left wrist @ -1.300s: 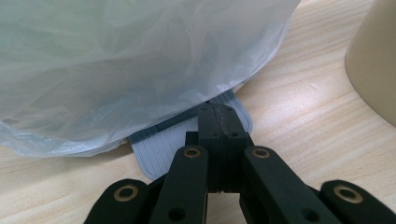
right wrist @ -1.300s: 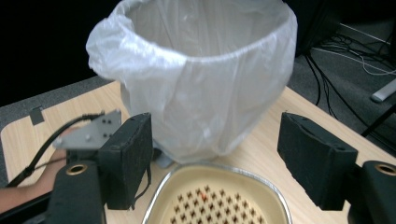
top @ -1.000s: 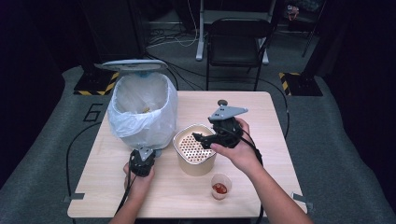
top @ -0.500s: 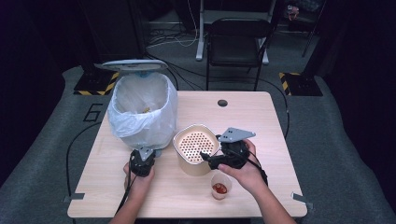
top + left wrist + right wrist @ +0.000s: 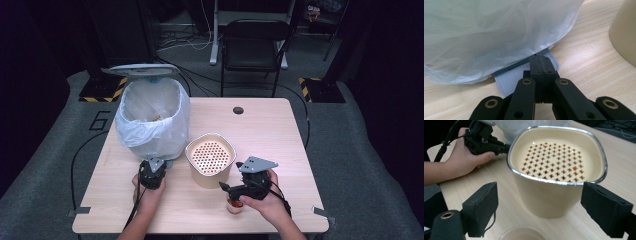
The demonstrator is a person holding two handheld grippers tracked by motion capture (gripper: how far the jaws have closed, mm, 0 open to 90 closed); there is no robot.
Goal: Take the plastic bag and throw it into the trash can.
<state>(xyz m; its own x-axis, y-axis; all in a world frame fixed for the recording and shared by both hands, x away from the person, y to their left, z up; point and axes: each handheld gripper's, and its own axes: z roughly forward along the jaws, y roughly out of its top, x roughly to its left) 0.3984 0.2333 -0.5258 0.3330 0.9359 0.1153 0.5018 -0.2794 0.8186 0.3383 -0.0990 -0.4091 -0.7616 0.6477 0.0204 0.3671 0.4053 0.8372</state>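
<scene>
spillage is the main worry here. the right gripper point(image 5: 231, 192) has come down low over a small clear cup point(image 5: 234, 204) with something red in it, which sits on the table point(image 5: 280, 130) near the front edge, just in front of the cream perforated container point(image 5: 210, 159). its jaws have just been opening and stand wide apart with nothing between the pads; in the right gripper view they frame the container's base, with the cup's rim point(image 5: 521, 233) just below them. if they close while aimed this high they could miss the cup or catch only its rim and tip it, and the red contents would run across the wood. a hard squeeze could also buckle such a thin cup, or a sideways nudge could knock it against the container. the left gripper point(image 5: 151, 176) is fully closed, its tips pressed down on the ribbed pedal point(image 5: 524, 72) at the foot of the bin point(image 5: 150, 120), whose lid point(image 5: 140, 70) stands raised above the white liner. if that pressure eases too soon, the lid could fall shut before anything reaches the bin, or the light bin could slide.
</scene>
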